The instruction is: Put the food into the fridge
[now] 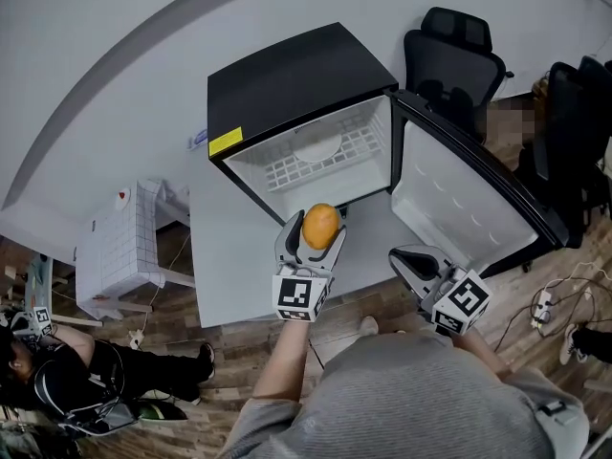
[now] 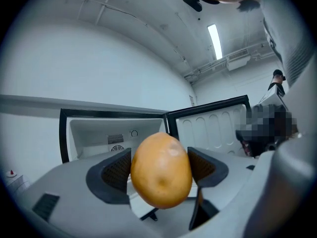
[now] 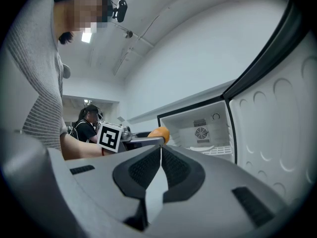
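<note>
A small black fridge [image 1: 287, 79] stands on a grey table with its door [image 1: 469, 194] swung open to the right. Its white inside holds a wire shelf [image 1: 320, 161]. My left gripper [image 1: 316, 229] is shut on an orange-yellow potato-like food [image 1: 320, 225] just in front of the fridge opening. In the left gripper view the food [image 2: 161, 170] fills the gap between the two dark pads [image 2: 116, 172], with the fridge cavity [image 2: 114, 135] behind. My right gripper [image 1: 411, 259] is shut and empty, lower right, near the door. In the right gripper view its gripper tips [image 3: 161, 155] touch, and the food [image 3: 158, 133] shows beyond.
A white tiled box [image 1: 120, 247] stands left of the table. Black office chairs [image 1: 454, 55] are behind the door. A seated person [image 1: 57, 371] is at the lower left. Cables and a power strip [image 1: 545, 304] lie on the wooden floor at right.
</note>
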A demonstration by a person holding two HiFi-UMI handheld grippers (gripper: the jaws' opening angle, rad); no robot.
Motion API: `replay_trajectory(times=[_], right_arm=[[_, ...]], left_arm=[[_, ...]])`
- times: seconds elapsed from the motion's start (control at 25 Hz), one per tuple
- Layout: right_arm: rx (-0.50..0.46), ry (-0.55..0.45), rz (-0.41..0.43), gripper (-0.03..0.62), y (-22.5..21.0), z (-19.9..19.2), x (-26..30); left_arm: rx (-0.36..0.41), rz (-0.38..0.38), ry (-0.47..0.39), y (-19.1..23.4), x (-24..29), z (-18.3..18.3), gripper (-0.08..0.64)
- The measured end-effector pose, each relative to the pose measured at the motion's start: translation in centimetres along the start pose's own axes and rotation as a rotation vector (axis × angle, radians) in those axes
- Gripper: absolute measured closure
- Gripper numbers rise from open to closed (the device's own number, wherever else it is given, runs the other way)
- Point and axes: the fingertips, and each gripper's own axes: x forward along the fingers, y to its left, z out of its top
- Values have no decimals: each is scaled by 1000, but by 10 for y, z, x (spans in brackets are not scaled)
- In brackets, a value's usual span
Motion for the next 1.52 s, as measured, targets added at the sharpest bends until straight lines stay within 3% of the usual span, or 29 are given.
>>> replay_trajectory(times=[0.56, 1.2, 1.52], right_arm=[[-2, 31, -46, 580, -12, -5, 3], [14, 67, -109, 579, -40, -12, 17], [-15, 79, -67, 580, -47, -15, 52]], left_arm=[[136, 25, 56, 71, 96, 2, 193], [147, 14, 186, 119, 187, -42, 193], [153, 3, 231, 132, 210, -57, 193]])
